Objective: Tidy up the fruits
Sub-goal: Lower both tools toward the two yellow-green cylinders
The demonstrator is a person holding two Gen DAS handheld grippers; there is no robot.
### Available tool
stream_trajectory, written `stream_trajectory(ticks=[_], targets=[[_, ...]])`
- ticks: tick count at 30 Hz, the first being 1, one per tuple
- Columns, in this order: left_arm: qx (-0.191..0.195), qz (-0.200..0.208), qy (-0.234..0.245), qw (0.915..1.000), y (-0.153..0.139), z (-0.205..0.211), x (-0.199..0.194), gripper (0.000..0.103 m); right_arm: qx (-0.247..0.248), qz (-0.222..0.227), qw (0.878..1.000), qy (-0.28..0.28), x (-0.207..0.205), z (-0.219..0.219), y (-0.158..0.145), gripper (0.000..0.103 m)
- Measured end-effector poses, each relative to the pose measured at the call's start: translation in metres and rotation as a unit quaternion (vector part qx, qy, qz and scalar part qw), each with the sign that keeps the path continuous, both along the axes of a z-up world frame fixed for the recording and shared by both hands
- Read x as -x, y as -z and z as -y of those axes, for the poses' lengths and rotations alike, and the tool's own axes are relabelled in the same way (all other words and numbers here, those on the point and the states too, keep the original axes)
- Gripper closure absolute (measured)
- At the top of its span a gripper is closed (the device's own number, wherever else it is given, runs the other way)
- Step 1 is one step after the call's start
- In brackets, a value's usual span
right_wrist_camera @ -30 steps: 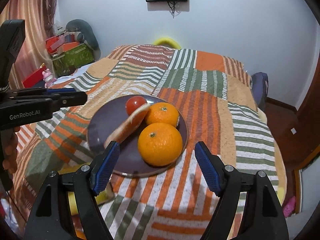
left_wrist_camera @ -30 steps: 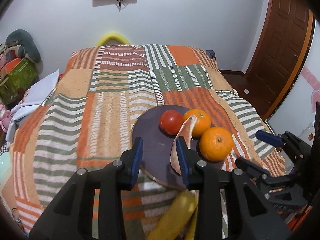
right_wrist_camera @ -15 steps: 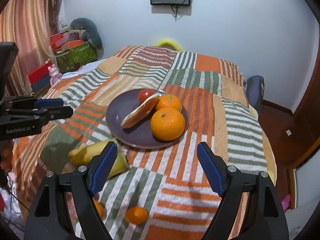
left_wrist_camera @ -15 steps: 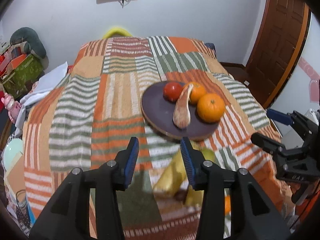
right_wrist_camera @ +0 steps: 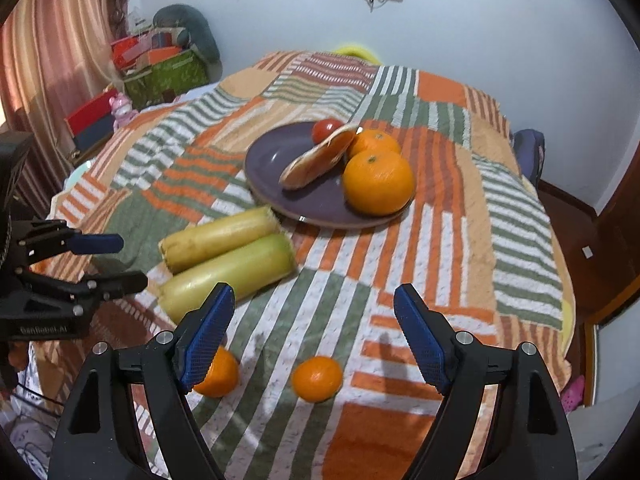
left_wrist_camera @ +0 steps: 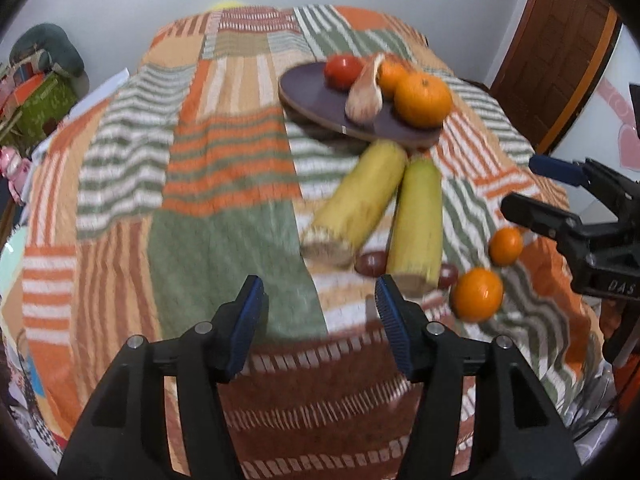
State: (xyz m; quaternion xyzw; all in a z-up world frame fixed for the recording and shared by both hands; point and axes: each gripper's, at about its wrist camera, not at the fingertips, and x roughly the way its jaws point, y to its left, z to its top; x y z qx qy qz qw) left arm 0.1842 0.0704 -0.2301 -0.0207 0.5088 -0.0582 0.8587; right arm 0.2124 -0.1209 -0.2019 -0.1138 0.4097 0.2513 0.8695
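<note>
Partly hidden: one small orange (right_wrist_camera: 218, 374) behind right gripper (right_wrist_camera: 314, 334) finger.
Blurred: two dark fruits (left_wrist_camera: 370, 263), kind unclear.
Left gripper (left_wrist_camera: 318, 322): spread, empty.
Right gripper: spread, empty.

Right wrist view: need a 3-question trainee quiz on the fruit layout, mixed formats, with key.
1. True or false: the purple plate holds two oranges, a tomato and a long tan piece leaning across it.
2. Multiple choice: the two yellow-green cobs on the bedspread lie (A) on the plate, (B) side by side, just off the plate's near-left rim, (C) between the right tongs.
3. Fill in: the number of small oranges lying loose on the bedspread near the right tongs is ____.

Key: 1 true; 2 B; 3 two (left small orange, right small orange). The left tongs and right tongs are both open and hold nothing.
</note>
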Motion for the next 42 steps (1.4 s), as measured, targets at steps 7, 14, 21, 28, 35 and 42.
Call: stream_trajectory(ticks=[7,14,21,28,35,42], targets=[[0.013,-0.014,0.01,0.9998,0.014,0.014,-0.001,0.037,0.011,-0.018,1.0,-0.015,0.007,-0.008,0.013,0.023],[0.018,-0.01,0.015,0.9997,0.006,0.027,-0.016,0.037,0.012,-0.017,1.0,-0.01,0.005,-0.002,0.013,0.023],[0.034,-0.007,0.021,0.9992,-0.003,0.044,-0.032,0.029,-0.008,-0.015,1.0,0.016,-0.003,0.017,0.005,0.023],[0.042,-0.006,0.01,0.999,-0.004,0.05,-0.03,0.028,-0.023,-0.018,0.999,0.038,-0.011,0.031,0.002,0.023],[0.056,0.026,0.035,0.9975,-0.018,0.07,-0.031,0.028,-0.021,-0.015,0.998,0.048,-0.013,0.033,0.001,0.024],[0.051,0.048,0.02,0.9974,-0.028,0.054,-0.036,0.028,-0.048,-0.02,0.997,0.059,-0.018,0.045,-0.006,0.024]])
